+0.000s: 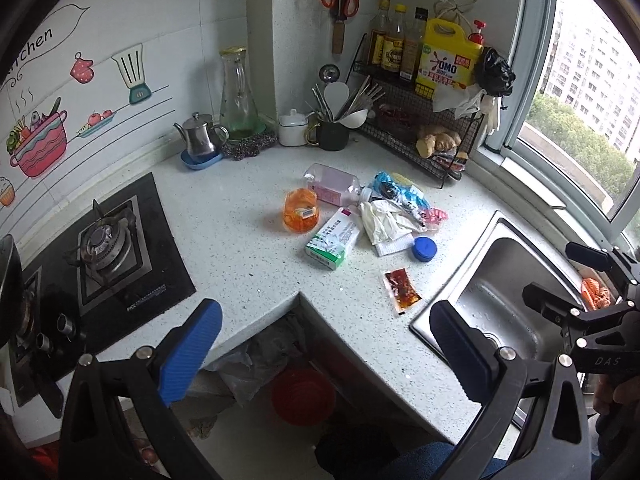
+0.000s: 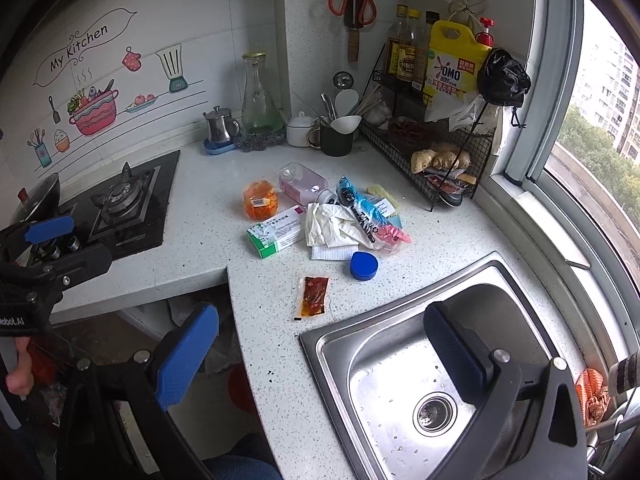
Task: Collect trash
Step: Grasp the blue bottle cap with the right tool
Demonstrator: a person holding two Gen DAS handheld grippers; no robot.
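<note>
Trash lies in a loose pile on the speckled counter [image 1: 248, 264]: an orange plastic cup [image 1: 301, 211], a green-and-white box [image 1: 332, 240], a clear pinkish bottle [image 1: 334, 182], crumpled white paper [image 1: 384, 220], blue and pink wrappers [image 1: 404, 196], a blue lid [image 1: 424, 248] and a red sauce packet [image 1: 402, 286]. The same packet [image 2: 314, 296], lid [image 2: 363, 266] and box [image 2: 276, 232] show in the right wrist view. My left gripper [image 1: 324, 354] hangs open over the counter's inner corner, well short of the pile. My right gripper [image 2: 320, 350] is open above the sink's near-left rim.
A steel sink [image 2: 400, 360] fills the right. The gas hob [image 1: 108, 248] sits at left. A wire rack [image 1: 420, 136] with bottles, a utensil cup and a kettle [image 1: 200, 138] line the back. A red bin [image 1: 302, 394] with a clear bag stands on the floor below the counter corner.
</note>
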